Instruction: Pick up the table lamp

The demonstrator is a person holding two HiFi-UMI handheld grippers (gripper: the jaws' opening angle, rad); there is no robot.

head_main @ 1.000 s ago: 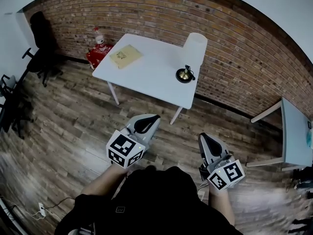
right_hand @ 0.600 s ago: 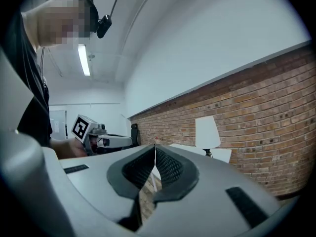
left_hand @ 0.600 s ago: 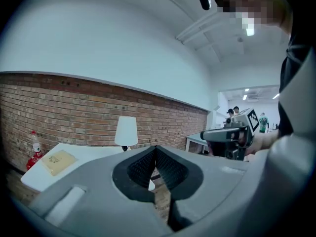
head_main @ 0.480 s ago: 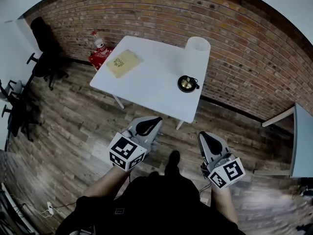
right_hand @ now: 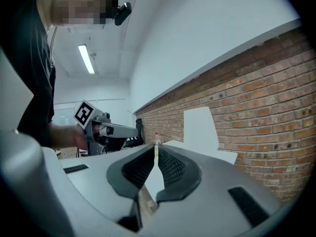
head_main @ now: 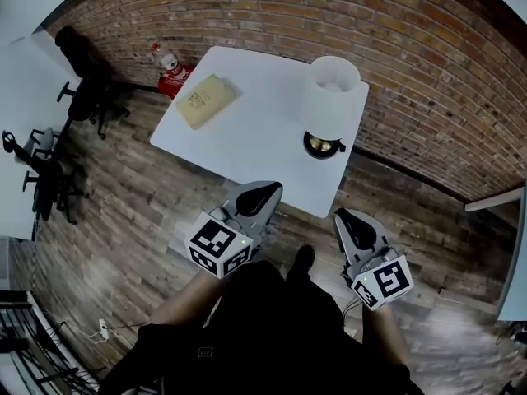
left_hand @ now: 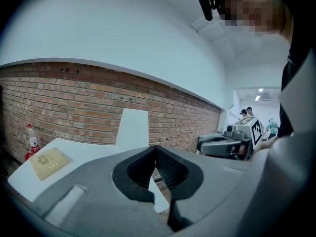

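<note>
The table lamp has a white shade (head_main: 331,97) and a dark round base with brass (head_main: 323,146). It stands upright near the right front corner of the white table (head_main: 247,130). My left gripper (head_main: 265,190) is shut and empty, just short of the table's front edge and to the lamp's lower left. My right gripper (head_main: 342,217) is also shut and empty, below the table's right corner. The left gripper view shows shut jaws (left_hand: 155,146) under the shade (left_hand: 133,127). In the right gripper view, the shade (right_hand: 200,127) stands right of the shut jaws (right_hand: 155,146).
A tan book (head_main: 206,99) lies on the table's far left part. A red bottle (head_main: 169,62) stands on the floor by the brick wall (head_main: 428,64). Black office chairs (head_main: 82,64) stand at left. Another table's edge (head_main: 515,245) shows at far right.
Both grippers have moved forward toward the table with the person. The table and lamp now sit closer and larger in the head view. Both pairs of jaws stayed shut.
</note>
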